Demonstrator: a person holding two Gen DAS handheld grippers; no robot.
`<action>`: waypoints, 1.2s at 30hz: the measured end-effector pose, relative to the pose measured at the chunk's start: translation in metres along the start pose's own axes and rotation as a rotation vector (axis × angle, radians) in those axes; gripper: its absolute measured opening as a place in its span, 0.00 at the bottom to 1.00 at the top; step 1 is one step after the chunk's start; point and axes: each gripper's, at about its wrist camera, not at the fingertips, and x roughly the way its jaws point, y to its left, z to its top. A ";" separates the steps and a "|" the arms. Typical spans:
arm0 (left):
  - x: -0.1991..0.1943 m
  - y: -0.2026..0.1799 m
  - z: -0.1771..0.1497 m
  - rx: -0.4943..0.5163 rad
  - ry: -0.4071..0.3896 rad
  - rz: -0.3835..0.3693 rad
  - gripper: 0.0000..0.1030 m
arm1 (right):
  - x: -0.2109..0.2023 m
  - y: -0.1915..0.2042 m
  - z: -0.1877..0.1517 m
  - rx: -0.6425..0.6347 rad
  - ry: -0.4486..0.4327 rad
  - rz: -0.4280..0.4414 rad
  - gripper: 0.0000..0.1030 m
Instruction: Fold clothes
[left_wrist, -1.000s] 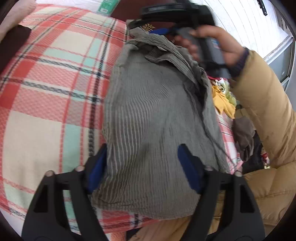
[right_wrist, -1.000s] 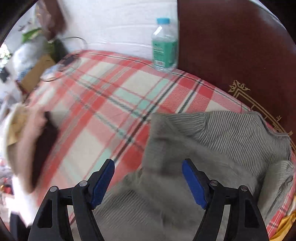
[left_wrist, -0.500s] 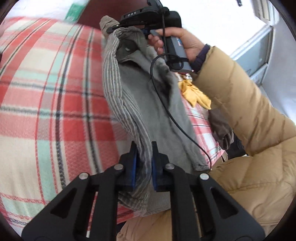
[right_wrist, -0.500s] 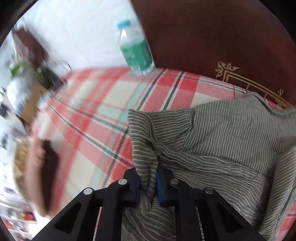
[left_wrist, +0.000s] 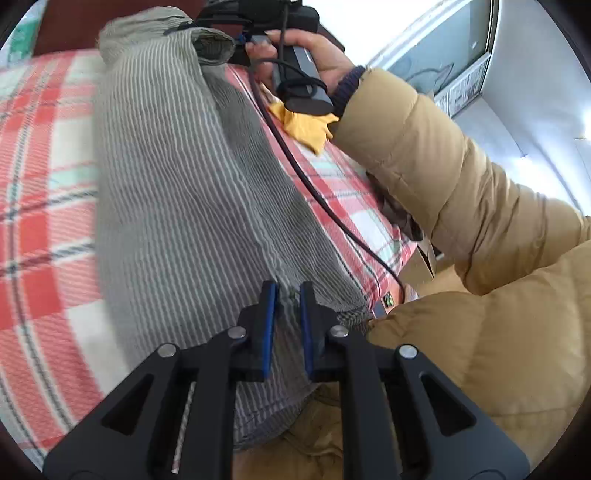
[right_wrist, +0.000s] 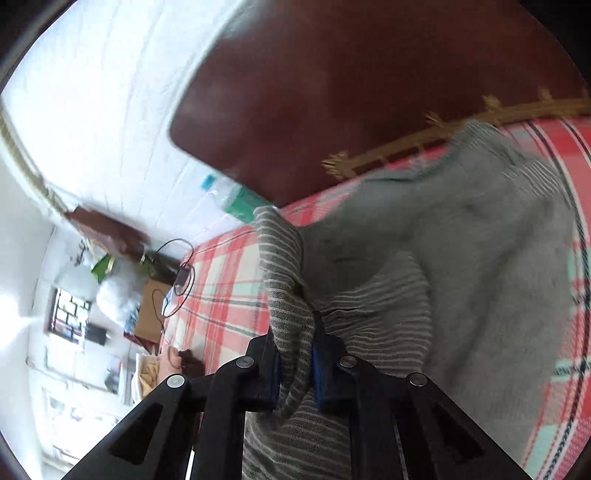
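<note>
- Now the left claw (left_wrist: 287, 325) has its blue pads pressed onto a fold of the grey striped shirt (left_wrist: 177, 177); the cloth bunches between them, and the hem nearest the camera is hidden behind the claw's black arms.
- The shirt lies stretched over the plaid bed (left_wrist: 40, 192), reaching from the left claw up to the right hand (left_wrist: 310, 51).
- That hand grips the right claw's handle, with a black cable (left_wrist: 317, 192) trailing across the bed; from this view the right claw's tips are hidden by shirt folds.
- In the right wrist view the right claw (right_wrist: 295, 363) pinches a striped shirt edge (right_wrist: 284, 295), which rises above the pads and covers part of a bottle (right_wrist: 236, 205).
- Beyond the shirt stands a dark brown headboard (right_wrist: 351, 92); this view is blurred.
- A yellow cloth (left_wrist: 306, 127) lies on the bed under the hand, partly covered by a tan sleeve (left_wrist: 436, 162).
</note>
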 end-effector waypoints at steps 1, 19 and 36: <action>0.011 -0.001 0.000 0.000 0.024 0.000 0.14 | 0.001 -0.011 -0.001 0.014 0.000 -0.004 0.14; 0.045 0.016 -0.013 -0.110 0.133 -0.010 0.14 | -0.027 0.041 -0.056 -0.479 -0.131 -0.155 0.46; -0.043 0.015 -0.031 -0.122 -0.044 0.046 0.45 | -0.009 0.099 -0.141 -0.828 0.029 -0.167 0.44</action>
